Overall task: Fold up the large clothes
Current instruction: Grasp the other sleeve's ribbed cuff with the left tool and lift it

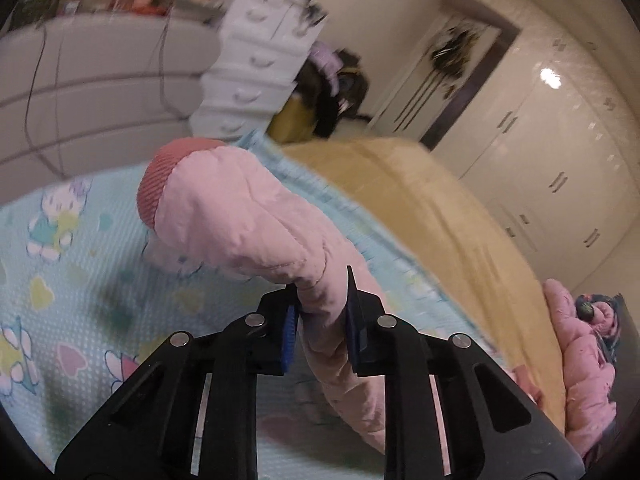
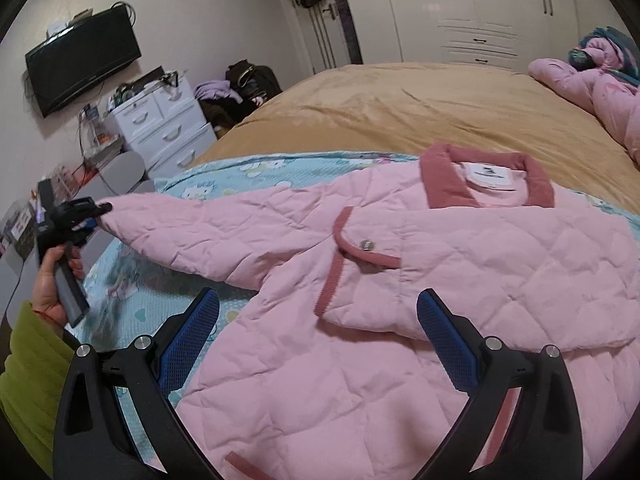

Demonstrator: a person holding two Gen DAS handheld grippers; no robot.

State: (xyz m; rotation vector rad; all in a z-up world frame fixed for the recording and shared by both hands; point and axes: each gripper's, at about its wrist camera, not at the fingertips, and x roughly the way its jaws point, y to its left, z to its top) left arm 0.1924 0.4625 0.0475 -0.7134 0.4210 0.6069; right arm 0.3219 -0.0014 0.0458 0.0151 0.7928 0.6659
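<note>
Your left tool (image 1: 322,316) is clamped on the sleeve (image 1: 248,216) of the pink jacket (image 2: 400,280), holding it stretched out over the blue sheet (image 2: 208,192), while the jacket's body lies flat on the bed (image 2: 400,108). Your right tool (image 2: 318,336) hovers above the chest with its jaws wide and nothing in them. This looks like the sleeve fold, so next carry the sleeve across onto the chest and lay it flat before letting go.

The left wrist view is motion-blurred; the pink jacket's (image 2: 360,280) lower hem runs off the frame's bottom.
</note>
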